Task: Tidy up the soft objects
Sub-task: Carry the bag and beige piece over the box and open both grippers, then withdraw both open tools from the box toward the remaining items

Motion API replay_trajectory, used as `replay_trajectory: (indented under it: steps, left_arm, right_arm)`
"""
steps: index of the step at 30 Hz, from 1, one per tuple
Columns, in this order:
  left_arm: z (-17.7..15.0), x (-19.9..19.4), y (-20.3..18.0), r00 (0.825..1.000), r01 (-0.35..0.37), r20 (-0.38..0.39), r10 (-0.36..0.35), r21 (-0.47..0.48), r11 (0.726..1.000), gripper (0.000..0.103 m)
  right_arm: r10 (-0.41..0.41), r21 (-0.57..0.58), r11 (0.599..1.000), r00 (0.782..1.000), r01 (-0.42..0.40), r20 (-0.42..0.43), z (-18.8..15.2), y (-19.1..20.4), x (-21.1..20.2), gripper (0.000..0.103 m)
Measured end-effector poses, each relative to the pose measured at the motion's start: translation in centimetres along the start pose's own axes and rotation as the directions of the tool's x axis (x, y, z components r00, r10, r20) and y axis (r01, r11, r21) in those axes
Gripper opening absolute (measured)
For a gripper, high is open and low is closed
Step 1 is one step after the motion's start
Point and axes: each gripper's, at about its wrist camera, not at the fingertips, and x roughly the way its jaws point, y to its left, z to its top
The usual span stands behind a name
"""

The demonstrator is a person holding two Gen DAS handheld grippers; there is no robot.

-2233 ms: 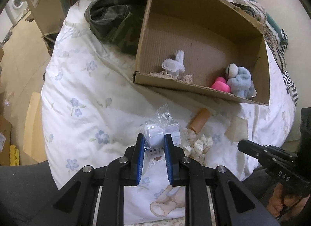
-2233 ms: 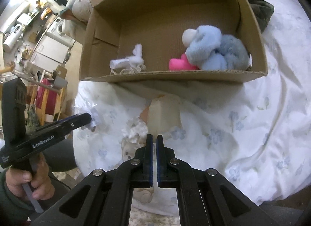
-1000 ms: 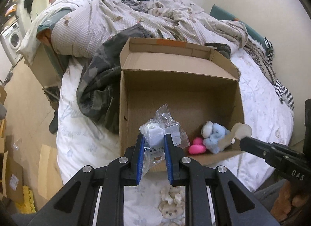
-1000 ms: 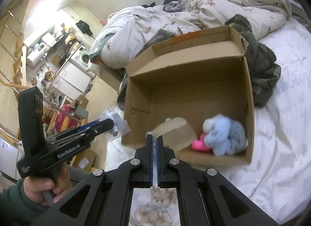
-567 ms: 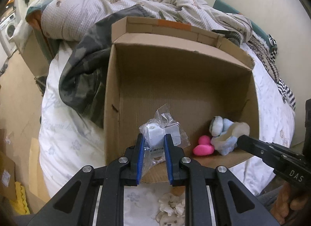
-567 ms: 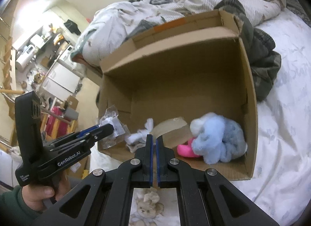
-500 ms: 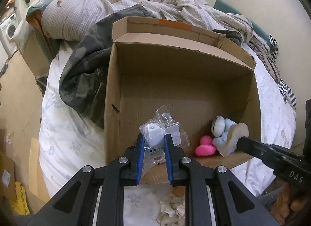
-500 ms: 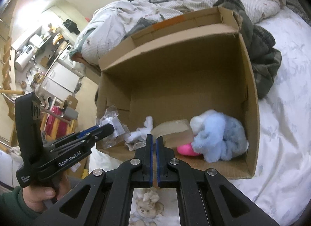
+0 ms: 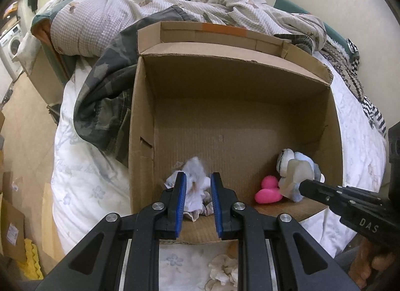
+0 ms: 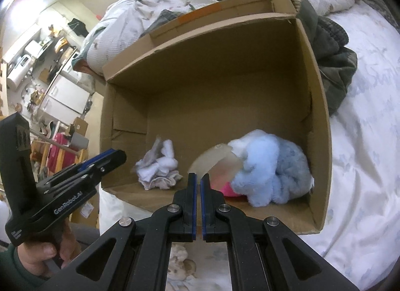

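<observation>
Markings: "DAS" on right gripper (image 9: 303, 184); "GenRobot.AI" on left gripper (image 9: 198, 199).
Cardboard box (image 10: 317, 105): one, on bed.
Contents: one blue plush (image 10: 270, 168), one pink toy (image 9: 267, 192), one white cloth bundle (image 10: 158, 169).
Left gripper: spread, empty, above bundle.
Right gripper: pinching one beige sponge (image 10: 217, 163) over the box.

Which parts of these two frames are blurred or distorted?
Right wrist view: the beige piece held in the right hand-held gripper is motion-blurred, the cardboard box bows from fisheye. Left wrist view: sharp overall, edges curve, corners vignette black.
</observation>
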Motion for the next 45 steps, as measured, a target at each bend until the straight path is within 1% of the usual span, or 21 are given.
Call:
replay_trajectory:
  steps: [2, 5, 6, 7, 8, 9, 10, 11, 12, 14, 16, 20, 32, 38, 40, 45]
  left_arm:
    - [0.0, 0.1, 0.0, 1.0, -0.003, -0.006, 0.003, -0.001, 1.0, 0.018]
    - [0.0, 0.0, 0.0, 1.0, 0.0, -0.009, 0.0, -0.005, 1.0, 0.018]
    - [0.0, 0.0, 0.0, 1.0, 0.0, -0.008, 0.0, -0.005, 1.0, 0.019]
    - [0.0, -0.1, 0.0, 1.0, 0.001, -0.007, -0.001, -0.005, 1.0, 0.023]
    - [0.0, -0.2, 0.0, 1.0, 0.001, -0.005, -0.001, -0.005, 1.0, 0.026]
    - [0.0, -0.2, -0.1, 1.0, 0.0, -0.003, 0.0, -0.006, 1.0, 0.036]
    - [0.0, -0.3, -0.1, 1.0, -0.001, 0.0, 0.001, -0.009, 1.0, 0.054]
    - [0.0, -0.4, -0.1, 1.0, -0.007, 0.005, 0.007, -0.013, 1.0, 0.063]
    - [0.0, -0.5, -0.2, 1.0, -0.017, 0.013, 0.017, -0.016, 1.0, 0.072]
    - [0.0, -0.9, -0.3, 0.999, -0.029, 0.035, 0.03, -0.011, 1.0, 0.073]
    - [0.0, -0.9, -0.6, 0.999, -0.038, 0.034, 0.038, 0.001, 0.999, 0.073]
    - [-0.1, -0.9, -0.6, 0.998, -0.046, 0.038, 0.046, 0.007, 0.999, 0.073]
    - [-0.3, -1.4, -0.5, 0.997, -0.045, 0.055, 0.045, 0.005, 0.999, 0.073]
    - [-0.8, -2.2, -0.2, 0.997, -0.051, 0.063, 0.051, -0.001, 0.999, 0.073]
    - [-1.1, -2.6, 0.0, 0.997, -0.048, 0.052, 0.049, -0.009, 0.999, 0.073]
    - [-1.8, -3.9, 0.3, 0.997, -0.047, 0.066, 0.048, -0.006, 0.999, 0.073]
  right_arm:
    - [-0.008, 0.012, 1.0, 1.0, 0.008, 0.002, 0.0, -0.3, 0.0, 0.004]
    - [-0.001, 0.03, 1.0, 1.0, 0.0, 0.008, 0.1, -0.6, 0.0, 0.004]
    - [-0.001, 0.03, 1.0, 1.0, 0.0, 0.012, 0.1, -0.6, -0.1, 0.005]
    - [-0.004, 0.032, 0.999, 1.0, 0.003, 0.015, 0.1, -0.7, -0.3, 0.006]
    - [-0.001, 0.036, 0.999, 1.0, 0.0, 0.02, 0.1, -0.8, -0.3, 0.011]
    - [0.003, 0.043, 0.999, 1.0, -0.004, 0.025, 0.1, -0.8, -0.4, 0.024]
    - [0.008, 0.05, 0.999, 1.0, -0.009, 0.03, 0.1, -0.9, -0.5, 0.035]
    - [0.021, 0.059, 0.998, 0.999, -0.024, 0.041, 0.2, -0.9, -0.8, 0.073]
    - [0.032, 0.067, 0.997, 0.998, -0.036, 0.056, 0.2, -1.0, -1.1, 0.094]
    - [0.032, 0.073, 0.997, 0.993, -0.04, 0.11, 0.4, -0.9, -1.9, 0.095]
    - [0.018, 0.07, 0.997, 0.992, -0.027, 0.126, 0.5, -1.0, -2.3, 0.095]
    - [0.016, 0.098, 0.995, 0.994, -0.027, 0.105, 0.7, -1.5, -1.9, 0.095]
    - [-0.012, 0.066, 0.998, 0.995, 0.006, 0.101, 0.4, -0.9, -2.0, 0.095]
    - [-0.026, 0.055, 0.998, 0.994, 0.021, 0.102, 0.1, -0.6, -2.3, 0.095]
    - [-0.03, 0.052, 0.998, 0.995, 0.025, 0.096, -0.1, -0.4, -2.2, 0.095]
    - [-0.041, 0.052, 0.998, 0.995, 0.037, 0.093, -0.7, -0.2, -2.4, 0.095]
